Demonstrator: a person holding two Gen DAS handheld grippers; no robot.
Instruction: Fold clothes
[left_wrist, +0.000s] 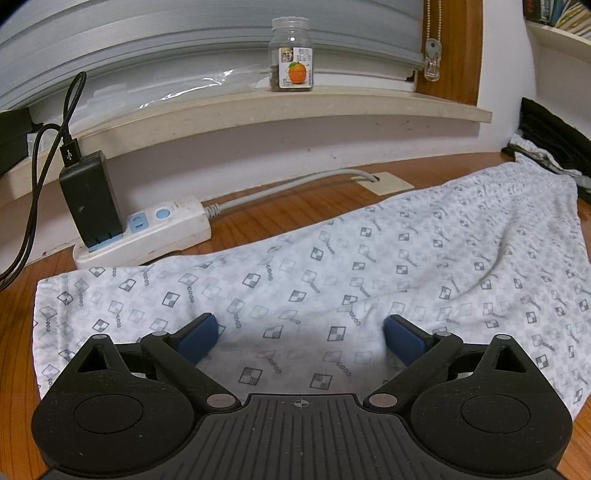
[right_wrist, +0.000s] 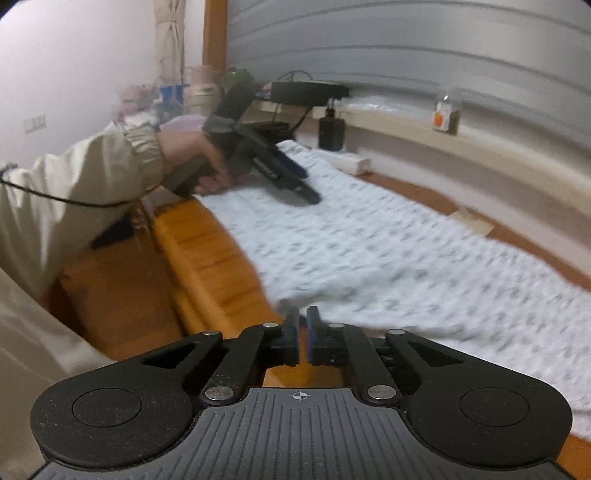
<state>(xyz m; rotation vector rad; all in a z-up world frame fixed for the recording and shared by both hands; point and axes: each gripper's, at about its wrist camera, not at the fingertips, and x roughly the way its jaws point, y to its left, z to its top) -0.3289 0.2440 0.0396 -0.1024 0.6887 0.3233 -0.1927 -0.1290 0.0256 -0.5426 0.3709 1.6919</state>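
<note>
One jar (left_wrist: 291, 55), brown contents inside

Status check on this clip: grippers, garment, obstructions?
Left gripper open over patterned garment. Right gripper nearly shut at its near edge; grip unclear, blurred. Garment spread flat. Power strip beside far edge.

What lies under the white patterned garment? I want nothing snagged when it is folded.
Under the white patterned garment shows only the brown wooden tabletop, bare around its edges. The white power strip sits beside it. Anything beneath the cloth's middle is covered.
</note>
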